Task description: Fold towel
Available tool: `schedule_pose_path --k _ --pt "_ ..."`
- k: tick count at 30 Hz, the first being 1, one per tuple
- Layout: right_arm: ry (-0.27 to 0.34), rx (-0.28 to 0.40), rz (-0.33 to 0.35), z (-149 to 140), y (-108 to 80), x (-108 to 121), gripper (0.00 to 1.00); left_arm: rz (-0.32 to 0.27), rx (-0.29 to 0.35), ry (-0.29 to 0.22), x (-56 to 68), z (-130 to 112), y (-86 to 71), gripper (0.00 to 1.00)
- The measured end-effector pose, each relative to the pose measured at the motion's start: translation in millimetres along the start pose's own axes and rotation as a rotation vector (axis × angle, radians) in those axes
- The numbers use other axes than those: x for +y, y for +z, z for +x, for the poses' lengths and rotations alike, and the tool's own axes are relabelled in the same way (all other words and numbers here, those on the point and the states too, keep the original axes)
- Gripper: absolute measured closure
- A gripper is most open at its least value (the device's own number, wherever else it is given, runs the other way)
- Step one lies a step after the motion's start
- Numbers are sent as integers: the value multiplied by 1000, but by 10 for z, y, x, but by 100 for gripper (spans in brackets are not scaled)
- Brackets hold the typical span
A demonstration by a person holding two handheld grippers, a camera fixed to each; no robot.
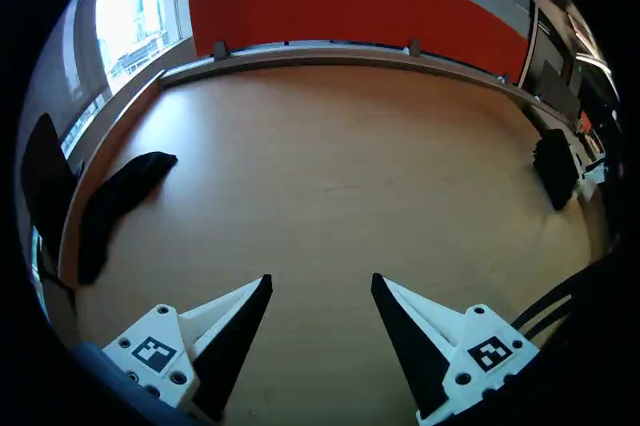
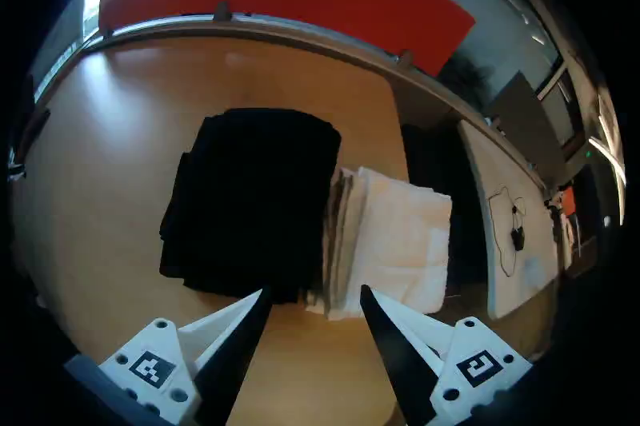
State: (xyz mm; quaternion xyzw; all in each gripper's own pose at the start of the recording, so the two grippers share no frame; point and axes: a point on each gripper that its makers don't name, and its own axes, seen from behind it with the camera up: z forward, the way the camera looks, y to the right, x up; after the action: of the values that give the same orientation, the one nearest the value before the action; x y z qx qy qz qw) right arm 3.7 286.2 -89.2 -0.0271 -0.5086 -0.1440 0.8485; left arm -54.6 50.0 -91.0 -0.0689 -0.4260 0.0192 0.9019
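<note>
Towels: two folded stacks, one loose cloth, both grippers empty.
Right gripper point(image 2: 314, 290): fingers spread with nothing between them, poised over the near edges of a black stack point(image 2: 248, 202) and a white stack point(image 2: 392, 242), which lie side by side and touching on the bench point(image 2: 104, 154). Left gripper point(image 1: 321, 278): fingers likewise parted and empty above bare bench. A dark cloth point(image 1: 120, 198), rumpled, lies well apart by the bench edge at the left of that view. Likely step: fetching a towel to fold, though which one cannot be told. Method: bring it to the bare middle and spread it flat. Pinch two corners of one short edge, one per gripper. Lift low and level, lay edge on edge, and smooth before the next fold. Risk: pulling a neighbouring stack askew when pinching from the pile.
</note>
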Motion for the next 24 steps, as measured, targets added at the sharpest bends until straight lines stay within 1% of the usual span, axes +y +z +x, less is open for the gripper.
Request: schedule_pose_path --k 12,17,24 --pt "15 34 7 95 -25 -46 15 2 6 -3 -27 2 -22 8" --pt "24 61 5 153 -50 -72 16 4 9 -3 -37 8 -27 8" --pt "75 111 12 257 -97 -151 16 5 13 -3 -40 23 -32 8"
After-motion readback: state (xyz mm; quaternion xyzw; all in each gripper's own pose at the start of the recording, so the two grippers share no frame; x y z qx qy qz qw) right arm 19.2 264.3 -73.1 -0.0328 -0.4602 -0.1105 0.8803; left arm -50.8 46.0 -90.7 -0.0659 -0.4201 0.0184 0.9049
